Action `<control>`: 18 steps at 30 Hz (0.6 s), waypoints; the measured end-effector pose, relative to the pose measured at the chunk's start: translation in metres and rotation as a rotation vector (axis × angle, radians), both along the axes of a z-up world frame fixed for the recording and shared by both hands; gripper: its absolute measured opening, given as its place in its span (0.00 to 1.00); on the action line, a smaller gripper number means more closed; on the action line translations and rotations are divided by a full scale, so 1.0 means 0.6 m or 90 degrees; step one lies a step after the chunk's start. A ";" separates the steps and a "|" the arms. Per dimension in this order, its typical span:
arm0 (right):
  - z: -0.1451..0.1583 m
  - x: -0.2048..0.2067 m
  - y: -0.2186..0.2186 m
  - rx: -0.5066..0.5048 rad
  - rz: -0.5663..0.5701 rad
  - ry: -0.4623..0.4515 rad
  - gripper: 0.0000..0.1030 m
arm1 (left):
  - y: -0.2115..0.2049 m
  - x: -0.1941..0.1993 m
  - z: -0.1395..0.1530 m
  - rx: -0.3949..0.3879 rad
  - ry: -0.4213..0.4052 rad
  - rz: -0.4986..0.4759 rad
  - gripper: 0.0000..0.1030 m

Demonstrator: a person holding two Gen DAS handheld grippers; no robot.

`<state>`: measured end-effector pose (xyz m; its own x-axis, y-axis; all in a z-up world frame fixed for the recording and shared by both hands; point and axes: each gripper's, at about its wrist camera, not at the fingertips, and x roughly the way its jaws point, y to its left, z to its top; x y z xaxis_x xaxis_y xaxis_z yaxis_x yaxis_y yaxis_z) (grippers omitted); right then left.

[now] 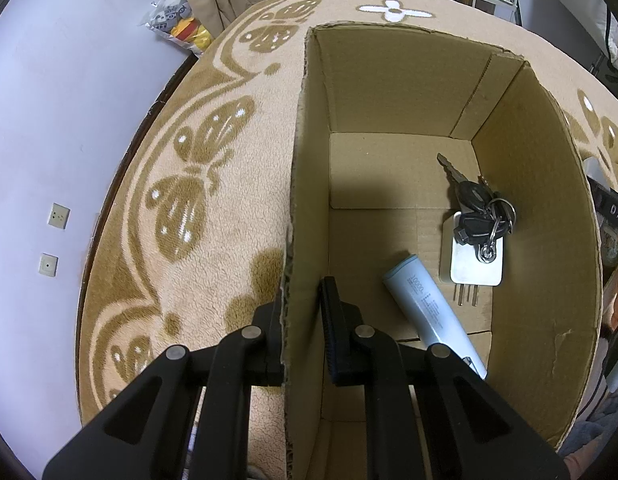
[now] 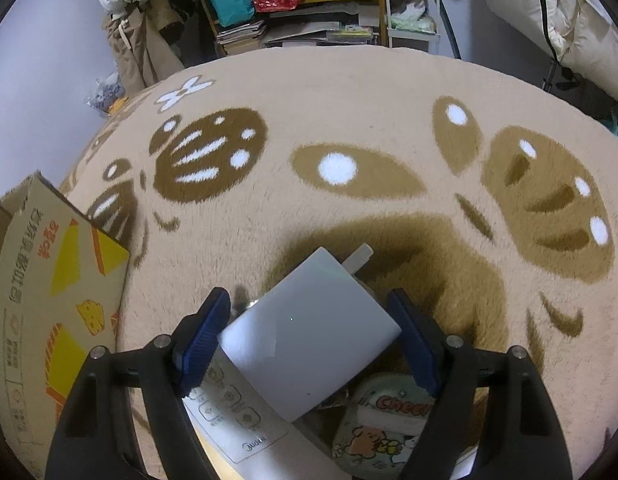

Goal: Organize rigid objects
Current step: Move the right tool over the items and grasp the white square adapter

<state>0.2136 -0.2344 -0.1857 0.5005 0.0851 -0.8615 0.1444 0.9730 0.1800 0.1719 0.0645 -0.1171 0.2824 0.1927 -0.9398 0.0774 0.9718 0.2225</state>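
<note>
An open cardboard box (image 1: 389, 92) stands on a beige butterfly blanket. Inside lie a light blue power bank (image 1: 429, 304), a bunch of keys (image 1: 477, 208) and a white plug adapter (image 1: 473, 270). My left gripper (image 1: 303, 320) is shut on the box's left wall, one finger outside and one inside. In the right wrist view, my right gripper (image 2: 309, 336) is shut on a white charger (image 2: 309, 320), its blue pads (image 2: 207, 332) against two opposite corners and its prong pointing away. Beneath the charger lie a white remote (image 2: 237, 420) and a cartoon tin (image 2: 385, 424).
The box's printed outer side (image 2: 49, 300) stands at the left of the right wrist view. The blanket (image 2: 349, 120) stretches ahead of the right gripper. Shelves with books and bags (image 2: 301, 20) line the far side. A wall with sockets (image 1: 57, 216) is at left.
</note>
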 end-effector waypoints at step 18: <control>0.005 0.033 -0.047 0.086 -0.024 0.047 0.83 | 0.002 0.000 -0.001 -0.005 0.001 0.002 0.13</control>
<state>0.2332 -0.2625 -0.1830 0.4409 0.1847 -0.8784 0.1978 0.9346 0.2958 0.1717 0.0656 -0.1175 0.2807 0.1863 -0.9415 0.0747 0.9738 0.2150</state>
